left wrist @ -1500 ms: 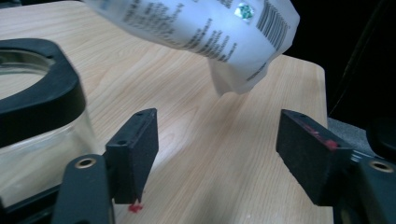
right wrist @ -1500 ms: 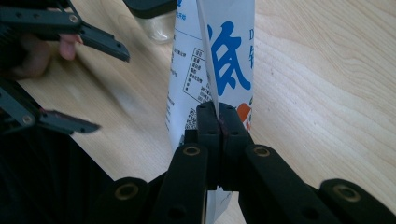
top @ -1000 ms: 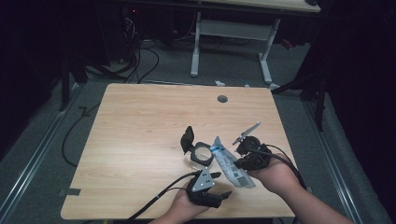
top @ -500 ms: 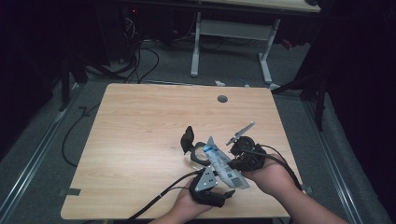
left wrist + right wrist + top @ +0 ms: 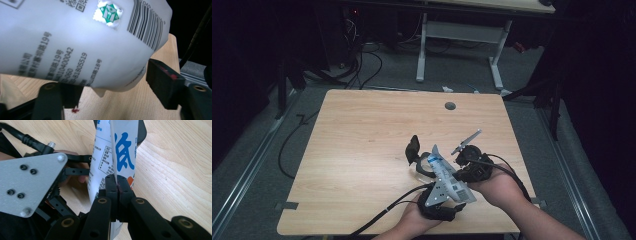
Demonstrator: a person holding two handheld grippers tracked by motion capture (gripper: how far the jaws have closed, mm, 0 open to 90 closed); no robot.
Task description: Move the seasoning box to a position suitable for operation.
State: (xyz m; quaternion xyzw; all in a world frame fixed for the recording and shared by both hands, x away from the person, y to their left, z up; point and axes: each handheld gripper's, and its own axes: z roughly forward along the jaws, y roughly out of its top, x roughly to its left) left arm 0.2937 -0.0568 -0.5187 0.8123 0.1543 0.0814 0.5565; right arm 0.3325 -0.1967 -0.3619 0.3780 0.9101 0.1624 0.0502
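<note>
The white pouch [image 5: 446, 176] with blue print hangs over the near right part of the wooden surface [image 5: 362, 145], between my two hands. My right tool [image 5: 117, 185] is clamped tight on the pouch's flat seam edge. My left tool [image 5: 424, 155] has its jaws apart around the pouch's rounded end; they have just been closing in, and the right-hand pad [image 5: 162, 77] sits just beside the pouch, not pressing.

place: probably a lab | light: dim | wooden table [image 5: 362, 150] | floor cables [image 5: 362, 65] | desk frame [image 5: 459, 35] behind | grey floor
</note>
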